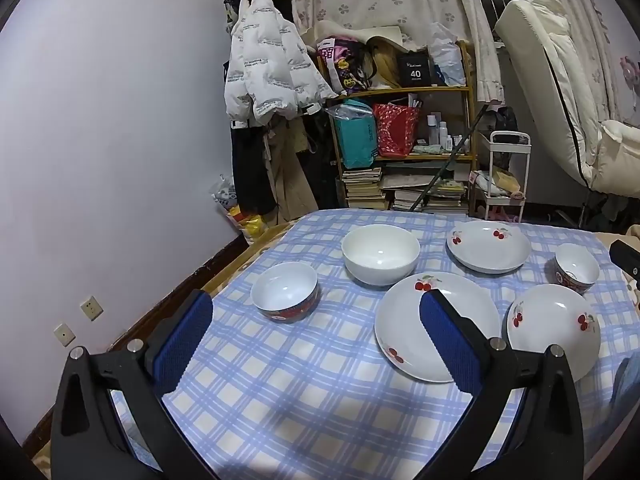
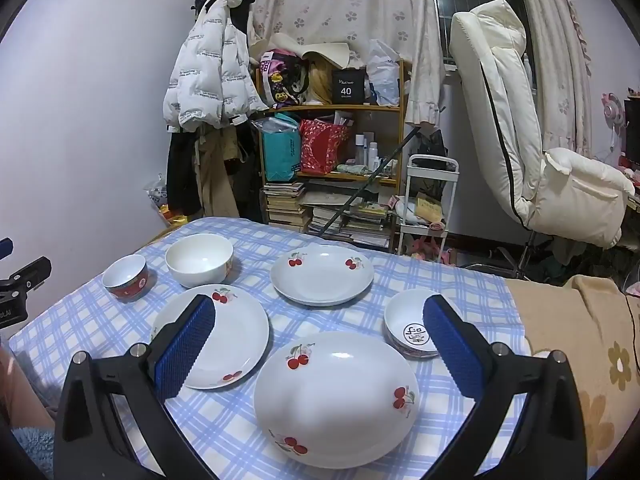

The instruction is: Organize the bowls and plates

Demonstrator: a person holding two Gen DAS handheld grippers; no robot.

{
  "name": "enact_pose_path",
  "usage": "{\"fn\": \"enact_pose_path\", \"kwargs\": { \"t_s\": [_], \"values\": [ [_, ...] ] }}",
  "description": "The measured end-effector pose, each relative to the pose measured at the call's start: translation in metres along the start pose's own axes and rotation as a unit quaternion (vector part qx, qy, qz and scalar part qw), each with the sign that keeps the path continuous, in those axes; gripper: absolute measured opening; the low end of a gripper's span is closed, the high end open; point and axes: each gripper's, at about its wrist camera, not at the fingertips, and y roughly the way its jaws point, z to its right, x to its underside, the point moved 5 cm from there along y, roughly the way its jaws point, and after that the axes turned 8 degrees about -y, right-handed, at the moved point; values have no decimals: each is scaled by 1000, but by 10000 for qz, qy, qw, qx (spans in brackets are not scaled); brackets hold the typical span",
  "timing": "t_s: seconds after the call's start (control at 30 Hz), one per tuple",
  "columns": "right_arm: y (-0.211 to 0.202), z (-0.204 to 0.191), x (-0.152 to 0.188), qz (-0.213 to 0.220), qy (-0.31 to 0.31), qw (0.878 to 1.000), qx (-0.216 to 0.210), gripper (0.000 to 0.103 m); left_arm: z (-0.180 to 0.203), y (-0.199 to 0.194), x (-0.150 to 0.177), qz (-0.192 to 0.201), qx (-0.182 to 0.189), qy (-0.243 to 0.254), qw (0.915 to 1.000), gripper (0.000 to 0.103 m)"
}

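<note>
Surface: a table covered with a blue-and-white checked tablecloth (image 2: pixel 224 420); all dishes stand on it, none stacked.
Left gripper (image 1: pixel 320 328): jaws fully apart, nothing between the blue pads (image 1: pixel 184 344); it hangs above the near left part of the cloth, tilted downward, touching no dish.
Right gripper (image 2: pixel 320 328): jaws fully apart, nothing gripped; it hangs above the near right part of the cloth, tilted downward, clear of the dishes.
Near cherry plate (image 2: pixel 336 396): white with red cherry prints, closest to the right gripper, seen between its two fingers in the right wrist view.
Middle cherry plate (image 2: pixel 236 332): just left of the near cherry plate, apart from it; in the left wrist view the left gripper's right finger overlaps it in the picture.
Far cherry plate (image 2: pixel 322 274): further back, apart from the other two plates.
Large white bowl (image 1: pixel 380 254): plain, upright, empty, behind the middle cherry plate and left of the far cherry plate.
Left red-sided bowl (image 1: pixel 286 292): small, white inside, red pattern outside, upright, empty, near the left edge of the cloth, just beside the large white bowl but not touching it.
Right small bowl (image 2: pixel 408 328): upright, a black round character mark on its inner bottom, standing right of the near cherry plate; the right gripper's right finger partly hides it.
Background: a wooden shelf (image 1: pixel 404 92) with bags and books, a white jacket (image 1: pixel 268 68) hanging by the wall, a white padded chair (image 2: pixel 520 136).
</note>
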Motion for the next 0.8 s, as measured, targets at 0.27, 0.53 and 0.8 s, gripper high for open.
{"fn": "enact_pose_path", "kwargs": {
  "t_s": [0.27,0.53,0.8],
  "values": [
    [0,0,0,-4,1,10000,-1,103,0,1,0,-3,17,10,10000,102],
    [0,1,0,4,12,10000,2,103,0,1,1,-6,31,-1,10000,102],
    [-1,1,-1,1,16,10000,6,103,0,1,0,-5,31,6,10000,102]
  ]
}}
